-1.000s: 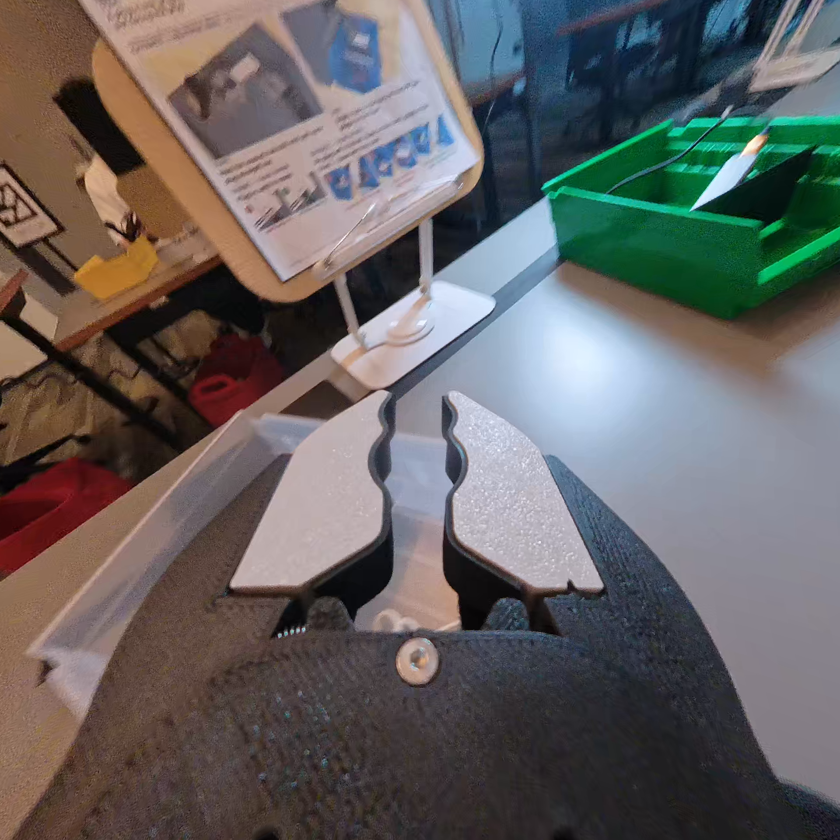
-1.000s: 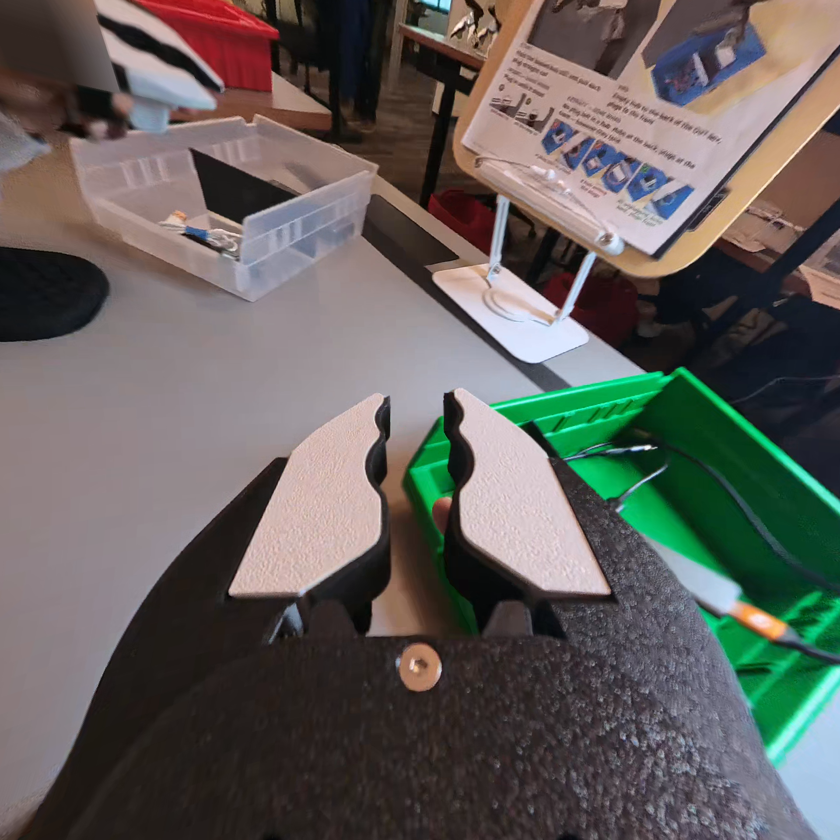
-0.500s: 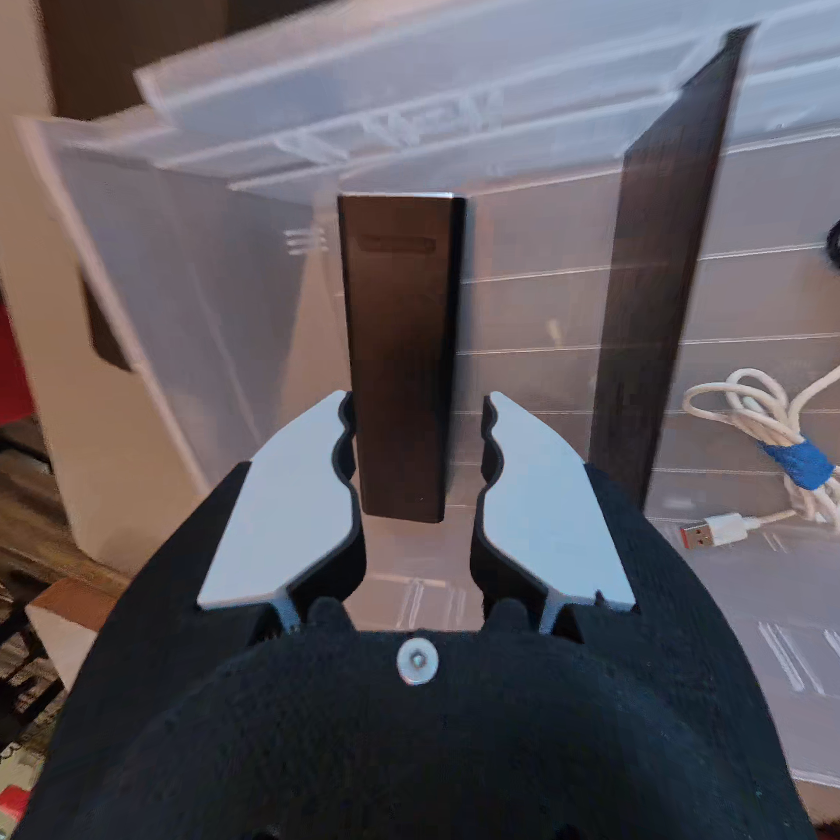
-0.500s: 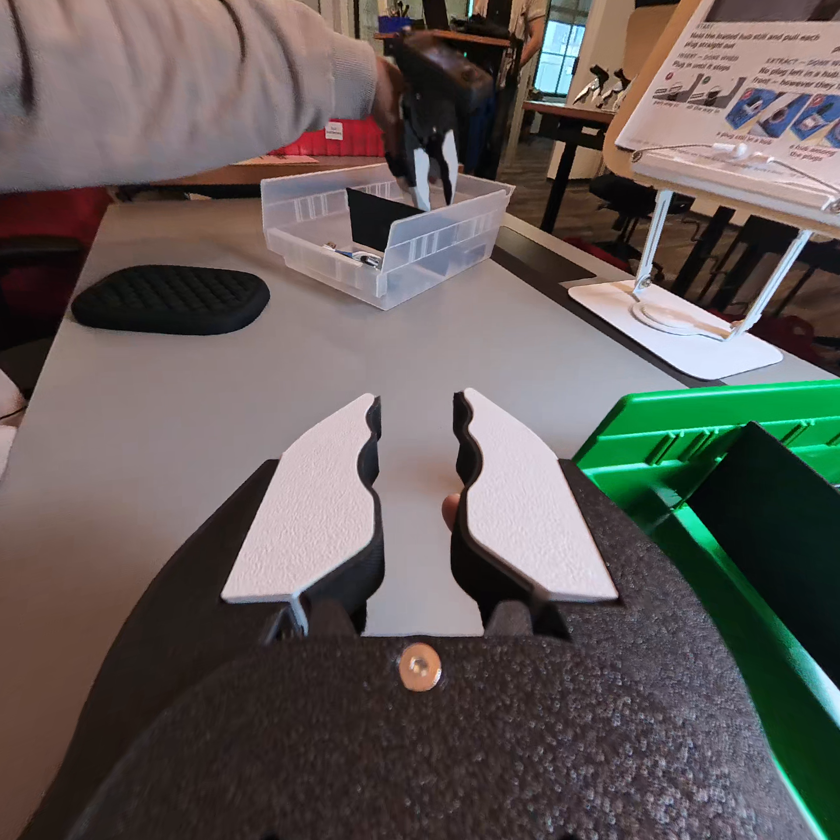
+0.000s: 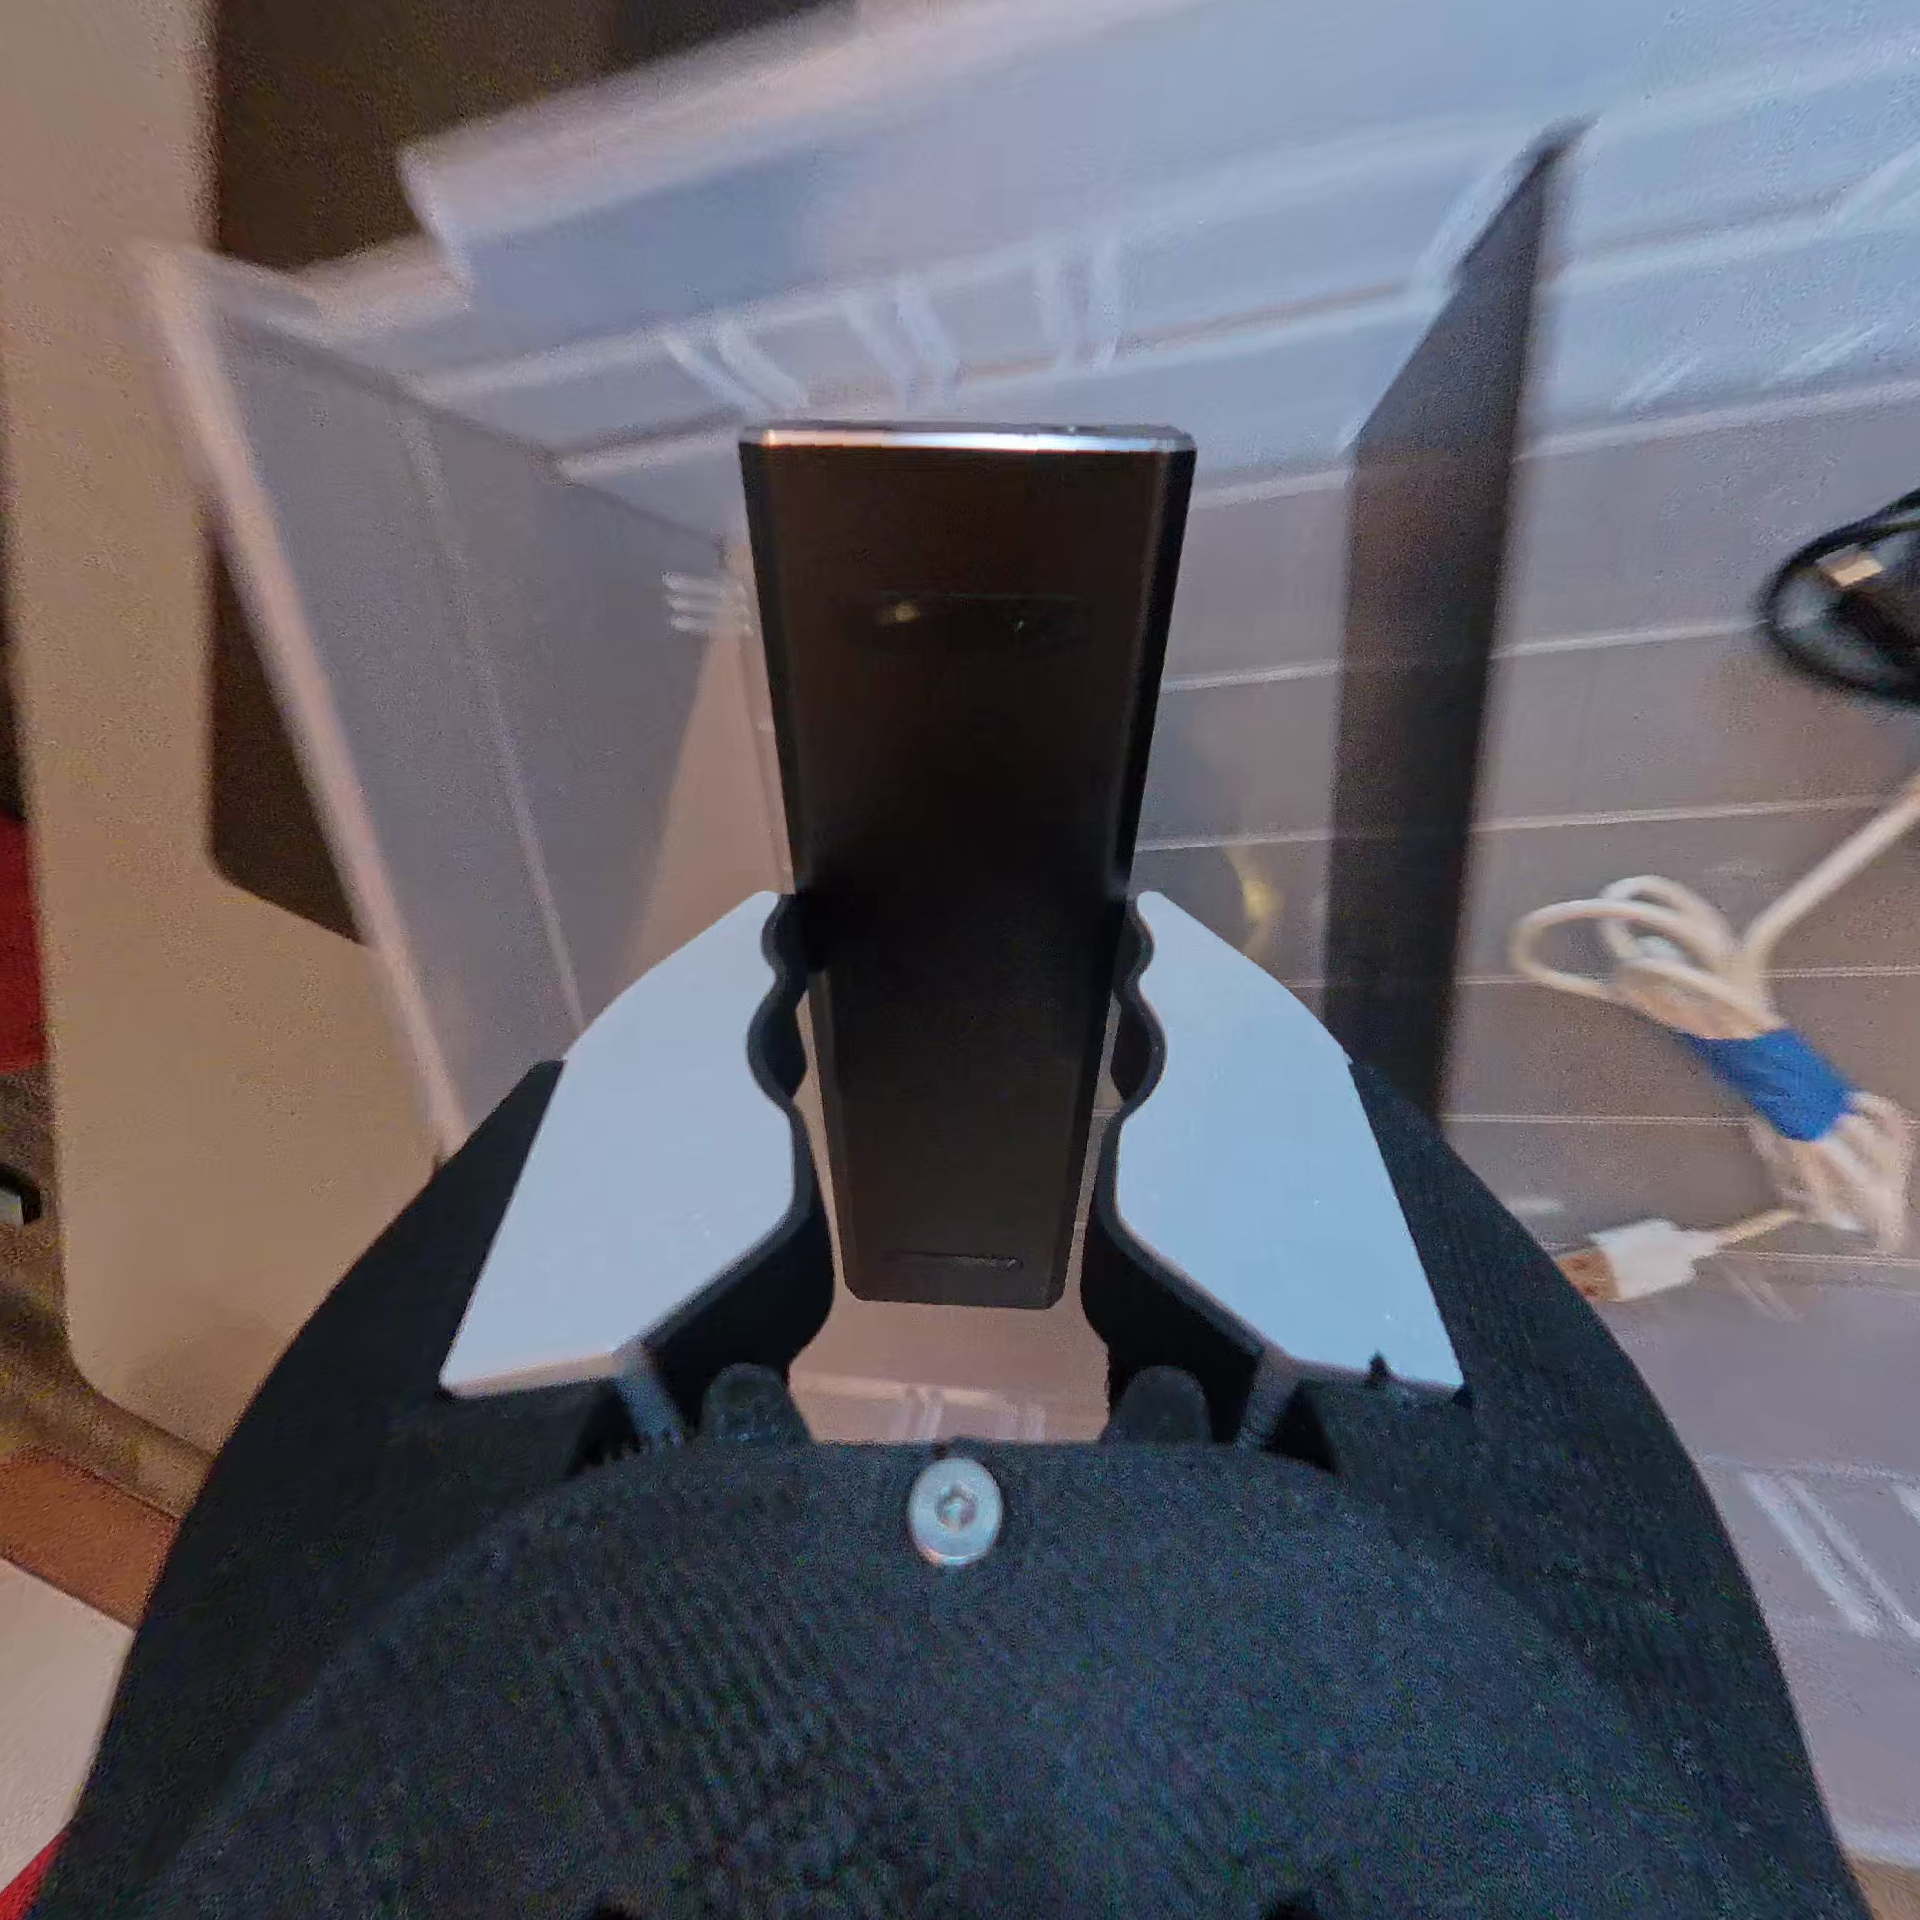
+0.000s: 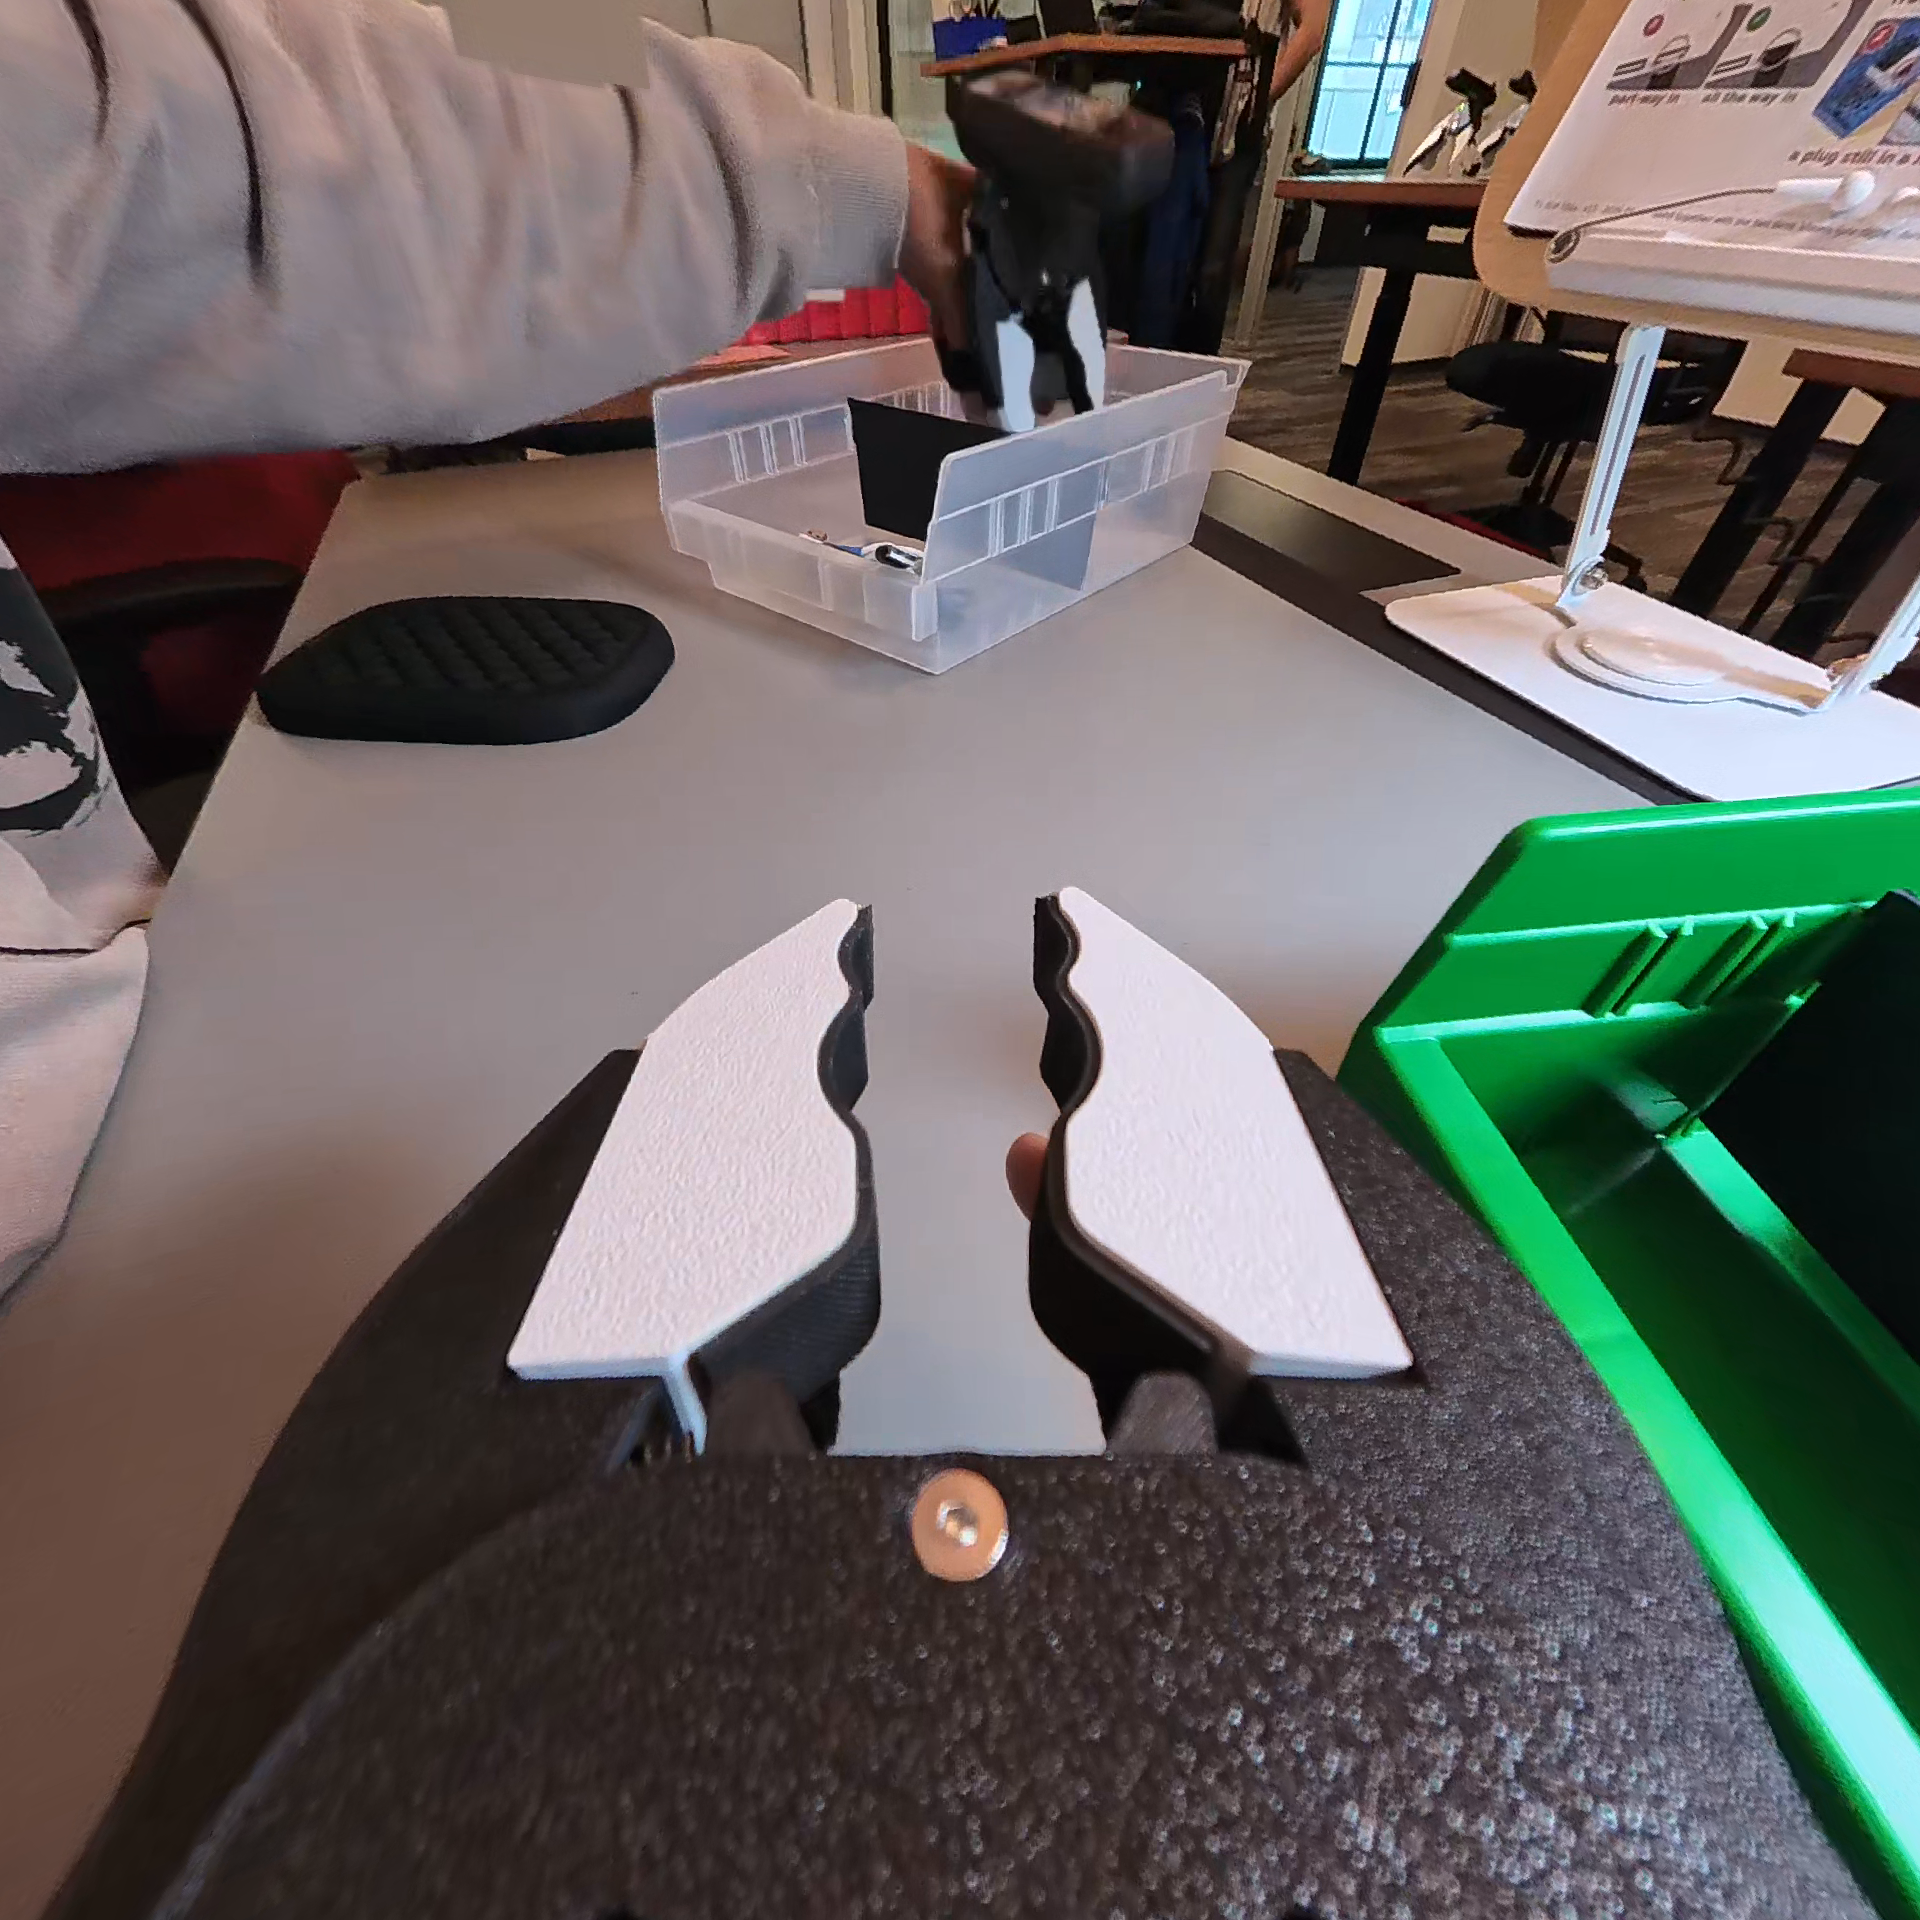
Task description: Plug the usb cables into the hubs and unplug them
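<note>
In the left wrist view a dark slim hub (image 5: 956,831) lies in the left compartment of a clear plastic bin (image 5: 727,260). My left gripper (image 5: 961,925) points down into the bin and is open astride the hub, fingertips close against its long sides. A coiled white USB cable (image 5: 1704,1039) with blue tape lies right of a black divider (image 5: 1434,623). In the right wrist view the left gripper (image 6: 1039,405) hangs over the clear bin (image 6: 1039,582). My right gripper (image 6: 951,914) is open and empty above the table, left of a green bin (image 6: 1662,862).
A black padded rest (image 6: 468,665) lies left of the clear bin. A white stand (image 6: 1662,665) with an instruction sheet is at the back right. A grey sleeve (image 6: 416,208) reaches across to the clear bin. A black cable (image 5: 1849,603) lies in the bin's right compartment. The left gripper's tips are roughly 50 centimetres from the right gripper's. The black padded rest (image 6: 468,665) is about 35 centimetres from both grippers' fingertips.
My left gripper swung from the table down into the clear bin, opened wider, and moved in so the hub sits between its fingers. My right gripper turned left and opened a little.
</note>
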A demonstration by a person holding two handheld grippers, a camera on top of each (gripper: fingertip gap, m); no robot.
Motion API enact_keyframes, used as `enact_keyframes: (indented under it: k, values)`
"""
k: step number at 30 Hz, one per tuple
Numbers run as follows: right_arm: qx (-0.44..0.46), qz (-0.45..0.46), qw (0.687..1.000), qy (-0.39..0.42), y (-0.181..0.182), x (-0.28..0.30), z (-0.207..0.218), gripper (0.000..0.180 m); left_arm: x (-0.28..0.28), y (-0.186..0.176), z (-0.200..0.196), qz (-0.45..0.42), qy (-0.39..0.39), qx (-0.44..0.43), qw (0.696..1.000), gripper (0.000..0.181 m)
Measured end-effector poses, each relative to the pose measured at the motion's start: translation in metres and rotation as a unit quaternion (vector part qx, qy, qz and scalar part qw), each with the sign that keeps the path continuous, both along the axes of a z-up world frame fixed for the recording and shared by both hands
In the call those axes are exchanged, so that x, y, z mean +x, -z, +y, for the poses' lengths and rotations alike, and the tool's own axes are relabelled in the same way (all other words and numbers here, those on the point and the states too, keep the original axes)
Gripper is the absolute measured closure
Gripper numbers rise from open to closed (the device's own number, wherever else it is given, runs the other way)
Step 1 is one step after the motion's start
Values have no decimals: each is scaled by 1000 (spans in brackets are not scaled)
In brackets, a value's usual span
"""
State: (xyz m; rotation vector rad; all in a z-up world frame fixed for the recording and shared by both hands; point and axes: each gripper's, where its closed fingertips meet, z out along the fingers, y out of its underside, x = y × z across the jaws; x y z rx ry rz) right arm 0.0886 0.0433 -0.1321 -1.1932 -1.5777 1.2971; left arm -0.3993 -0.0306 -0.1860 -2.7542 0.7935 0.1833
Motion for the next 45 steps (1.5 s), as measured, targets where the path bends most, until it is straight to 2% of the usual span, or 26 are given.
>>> enact_keyframes:
  k: [3, 5, 7, 10, 13, 16, 18, 20, 21, 22, 24, 27, 31, 35, 37, 40, 42, 45]
  values:
    - [0, 9, 1000, 0, -4, 1, -3, 150, 31, -61, 3, -41, 12, 123, 991, 122]
    - [3, 15, 1000, -1, -8, 0, -6, 150, 68, -108, 4, -83, 37, 219, 972, 122]
    - [6, 21, 1000, -4, -11, -2, -12, 150, 120, -152, 3, -143, 79, 315, 935, 122]
    - [8, 24, 1000, -5, -15, -10, -26, 150, 218, -198, -11, -267, 153, 433, 847, 122]
    - [-7, 24, 1000, -3, -22, -23, -44, 139, 312, -213, -29, -394, 203, 506, 740, 122]
    - [-14, 26, 999, -16, -33, -41, -70, 111, 389, -209, -41, -506, 228, 512, 656, 122]
    - [-18, 42, 998, -46, -45, -51, -92, 94, 422, -205, -44, -552, 233, 506, 620, 122]
    - [-24, 51, 996, -75, -54, -59, -112, 90, 443, -201, -44, -593, 231, 489, 597, 122]
    - [-17, 64, 995, -73, -56, -63, -116, 93, 448, -199, -44, -604, 224, 487, 590, 122]
    - [0, 82, 994, -74, -57, -63, -120, 111, 448, -196, -42, -605, 218, 494, 586, 122]
    - [21, 85, 994, -69, -49, -62, -122, 119, 446, -186, -43, -606, 223, 485, 589, 122]
    - [-13, 58, 995, -85, -41, -54, -114, 119, 437, -167, -39, -581, 216, 472, 627, 123]
    - [2, 37, 997, -72, -40, -44, -93, 119, 425, -144, -32, -530, 221, 457, 679, 126]
    - [41, 17, 997, -63, -35, -33, -75, 120, 408, -146, -29, -523, 204, 451, 694, 115]
    - [49, 7, 996, -73, -34, -27, -71, 119, 398, -139, -24, -484, 197, 451, 724, 109]
    - [112, -22, 992, -58, -26, -24, -63, 120, 395, -126, -24, -407, 213, 434, 775, 94]
    - [142, -47, 987, -61, -14, -23, -63, 119, 396, -122, -27, -367, 228, 425, 795, 93]
    - [165, -71, 982, -66, 2, -28, -68, 119, 399, -91, -28, -279, 263, 378, 843, 90]
